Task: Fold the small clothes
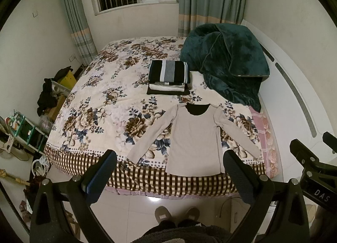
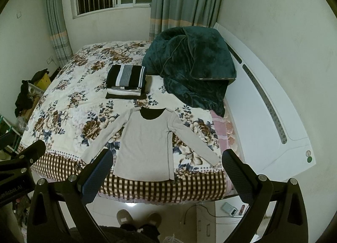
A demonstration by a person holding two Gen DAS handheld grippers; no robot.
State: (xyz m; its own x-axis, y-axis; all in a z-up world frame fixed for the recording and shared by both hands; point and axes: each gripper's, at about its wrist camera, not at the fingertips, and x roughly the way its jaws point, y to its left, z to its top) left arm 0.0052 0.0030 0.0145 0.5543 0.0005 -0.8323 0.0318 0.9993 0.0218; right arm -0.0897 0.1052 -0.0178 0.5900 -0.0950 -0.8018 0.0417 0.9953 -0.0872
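Observation:
A beige long-sleeved shirt [image 1: 194, 137] lies flat on the floral bed, sleeves spread, hem at the near edge; it also shows in the right wrist view [image 2: 145, 144]. Behind it sits a stack of folded clothes [image 1: 168, 76] with a black, grey and white striped piece on top, also in the right wrist view [image 2: 125, 81]. My left gripper [image 1: 169, 163] is open and empty, held above the floor in front of the bed. My right gripper [image 2: 167, 163] is open and empty at the same height, and shows at the right of the left view [image 1: 311, 163].
A dark green blanket [image 1: 225, 64] is heaped at the bed's far right. A white headboard [image 2: 263, 104] runs along the right. Cluttered shelves and boxes [image 1: 27, 129] stand left of the bed. My slippered feet [image 1: 177, 214] stand on the tiled floor.

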